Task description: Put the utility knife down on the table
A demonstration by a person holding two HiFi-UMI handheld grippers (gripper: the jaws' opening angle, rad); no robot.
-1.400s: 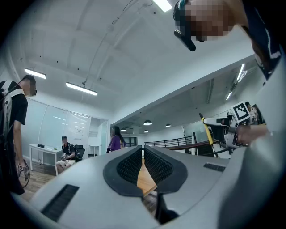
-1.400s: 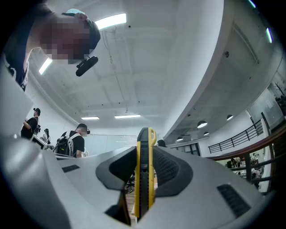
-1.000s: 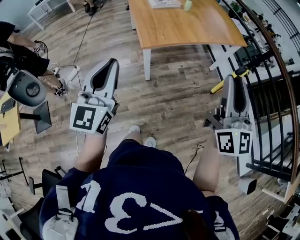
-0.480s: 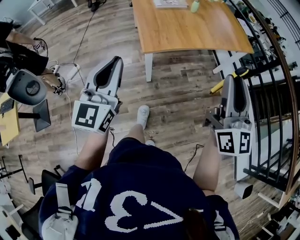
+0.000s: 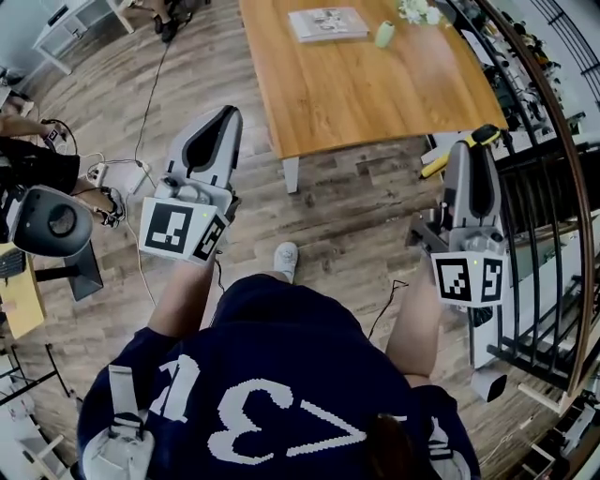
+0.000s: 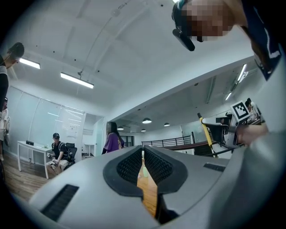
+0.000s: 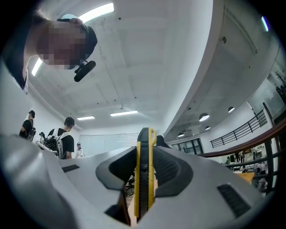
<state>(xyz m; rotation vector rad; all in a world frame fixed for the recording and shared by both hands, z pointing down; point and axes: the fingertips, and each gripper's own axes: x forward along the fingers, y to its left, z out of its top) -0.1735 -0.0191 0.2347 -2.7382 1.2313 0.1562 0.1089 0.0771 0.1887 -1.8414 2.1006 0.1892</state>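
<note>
A yellow and black utility knife (image 7: 144,179) stands upright between the jaws of my right gripper (image 7: 145,165), which is shut on it. In the head view the knife (image 5: 486,136) sticks out past the right gripper (image 5: 472,155), held above the wood floor near the corner of the wooden table (image 5: 366,84). My left gripper (image 5: 223,122) hangs over the floor to the left of the table's front edge. Its jaws (image 6: 143,163) are pressed nearly together with nothing between them.
On the table's far end lie a booklet (image 5: 326,23), a small green bottle (image 5: 384,35) and some flowers (image 5: 412,9). A black railing (image 5: 553,187) runs along the right. A round stool (image 5: 52,220) and cables (image 5: 131,173) are at the left. Several people (image 6: 112,138) stand or sit farther off.
The table has come closer and lower in the head view as the person walked toward it. Both grippers keep their pose, and the knife stays gripped.
</note>
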